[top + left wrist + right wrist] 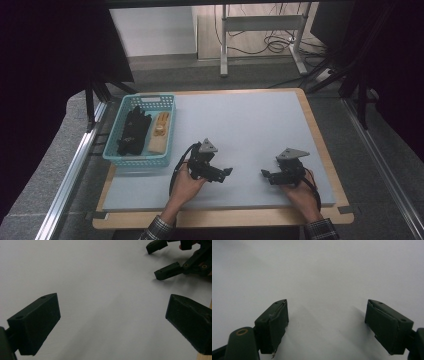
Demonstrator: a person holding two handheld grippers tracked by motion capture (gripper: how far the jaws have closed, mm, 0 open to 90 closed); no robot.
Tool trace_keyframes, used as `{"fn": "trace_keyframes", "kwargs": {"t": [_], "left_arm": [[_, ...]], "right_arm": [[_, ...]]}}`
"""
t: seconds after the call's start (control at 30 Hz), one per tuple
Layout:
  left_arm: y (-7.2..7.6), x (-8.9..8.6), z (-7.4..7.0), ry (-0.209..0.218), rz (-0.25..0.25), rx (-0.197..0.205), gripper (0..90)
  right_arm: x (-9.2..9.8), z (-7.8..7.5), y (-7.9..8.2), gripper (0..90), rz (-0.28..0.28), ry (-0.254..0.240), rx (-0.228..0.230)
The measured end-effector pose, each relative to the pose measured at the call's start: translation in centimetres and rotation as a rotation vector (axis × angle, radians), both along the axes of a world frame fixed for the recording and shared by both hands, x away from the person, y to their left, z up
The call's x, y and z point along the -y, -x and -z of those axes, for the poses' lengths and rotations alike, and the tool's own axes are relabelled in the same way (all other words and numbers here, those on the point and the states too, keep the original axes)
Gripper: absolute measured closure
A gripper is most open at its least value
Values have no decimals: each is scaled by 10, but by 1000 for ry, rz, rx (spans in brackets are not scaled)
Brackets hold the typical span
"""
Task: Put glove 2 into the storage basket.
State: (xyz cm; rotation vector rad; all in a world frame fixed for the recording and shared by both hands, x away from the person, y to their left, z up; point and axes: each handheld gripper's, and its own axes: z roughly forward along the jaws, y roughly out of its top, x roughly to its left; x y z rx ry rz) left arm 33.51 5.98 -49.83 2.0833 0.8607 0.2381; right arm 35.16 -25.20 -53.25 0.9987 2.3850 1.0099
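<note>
With both the left gripper (223, 173) and right gripper (266, 174) gaping wide and empty near the table's front edge, you should pinch the black gloves (133, 131) (soft, light, floppy) by a bunched fold inside the teal basket (113, 148) at the left edge.

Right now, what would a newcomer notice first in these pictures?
Two black grippers, the left gripper and the right gripper, face each other over the pale grey board, both open and holding nothing. At the board's far left stands a turquoise basket holding black gloves and a tan glove.

left gripper (112, 322): fingers wide apart, empty | table (100, 277): bare | right gripper (163, 261): far corner
</note>
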Motion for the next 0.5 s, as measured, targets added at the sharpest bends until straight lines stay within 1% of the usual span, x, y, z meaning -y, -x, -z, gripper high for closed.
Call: {"fn": "trace_keyframes", "kwargs": {"t": [0.23,0.4,0.5], "left_arm": [[3,-1,8,0,9,-5,0],[6,-1,14,-23,14,-1,0],[7,-1,19,-29,18,-7,0]], "right_arm": [[0,0,0,184,0,1,0],[0,0,0,184,0,1,0],[0,0,0,184,0,0,0]]}}
